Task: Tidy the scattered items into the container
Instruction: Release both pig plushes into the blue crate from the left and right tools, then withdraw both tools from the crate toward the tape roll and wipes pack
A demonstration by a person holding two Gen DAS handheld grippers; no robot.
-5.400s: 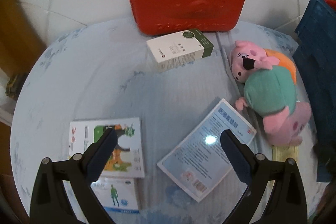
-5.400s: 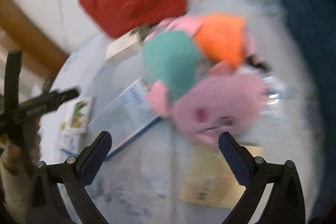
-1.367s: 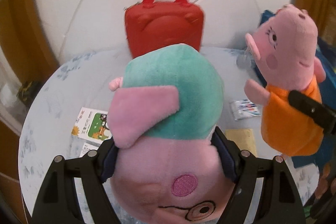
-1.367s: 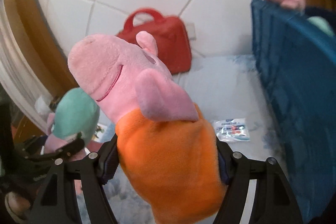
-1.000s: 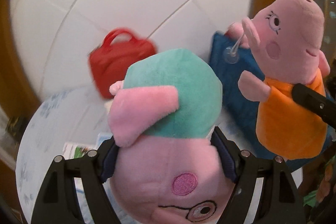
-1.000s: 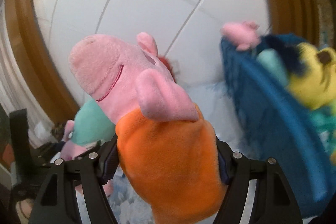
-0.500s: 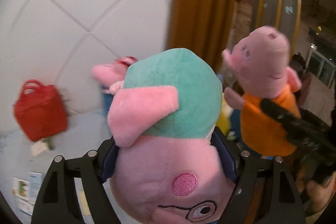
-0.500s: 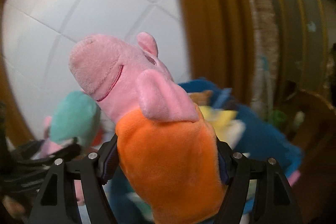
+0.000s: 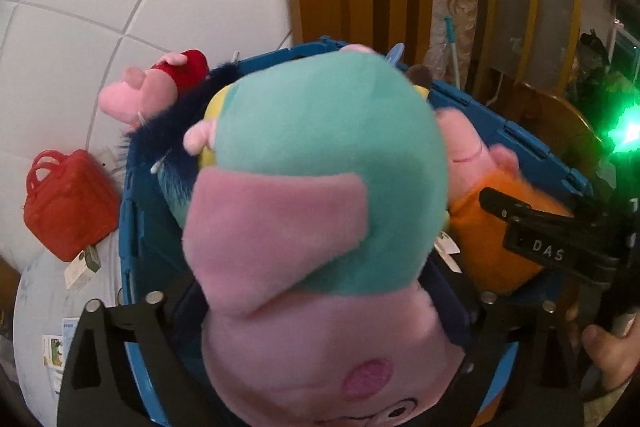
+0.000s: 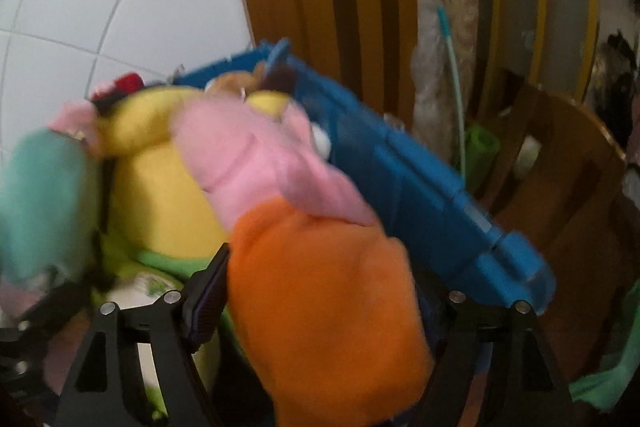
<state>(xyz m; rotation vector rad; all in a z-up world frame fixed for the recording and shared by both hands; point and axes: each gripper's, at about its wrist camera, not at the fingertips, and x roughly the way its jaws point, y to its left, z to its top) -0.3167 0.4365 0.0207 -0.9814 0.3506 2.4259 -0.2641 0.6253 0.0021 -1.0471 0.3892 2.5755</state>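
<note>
Over the blue crate (image 9: 520, 135) hangs a pig plush in a teal shirt (image 9: 328, 155), head toward the camera. My left gripper (image 9: 316, 287) has the plush between its jaws, which are opening; the pads show beside it. A pig plush in an orange dress (image 10: 320, 291) tilts between the opening jaws of my right gripper (image 10: 320, 279), blurred, with the left pad bare. The crate's rim (image 10: 420, 187) runs just beyond it. The left wrist view shows the right gripper (image 9: 532, 239) and the orange-dressed plush (image 9: 488, 247) low inside the crate.
The crate holds a yellow plush (image 10: 160, 195), and a pink pig in red (image 9: 148, 91) lies on its far rim. A red bag (image 9: 68, 203), a white box (image 9: 82, 263) and booklets (image 9: 60, 343) are on the table at left. Wooden furniture (image 10: 560, 167) stands behind the crate.
Both grippers swung right from the table to above the crate, carrying the plushes. Both plushes now sit looser and tilted, the orange one sinking into the crate.
</note>
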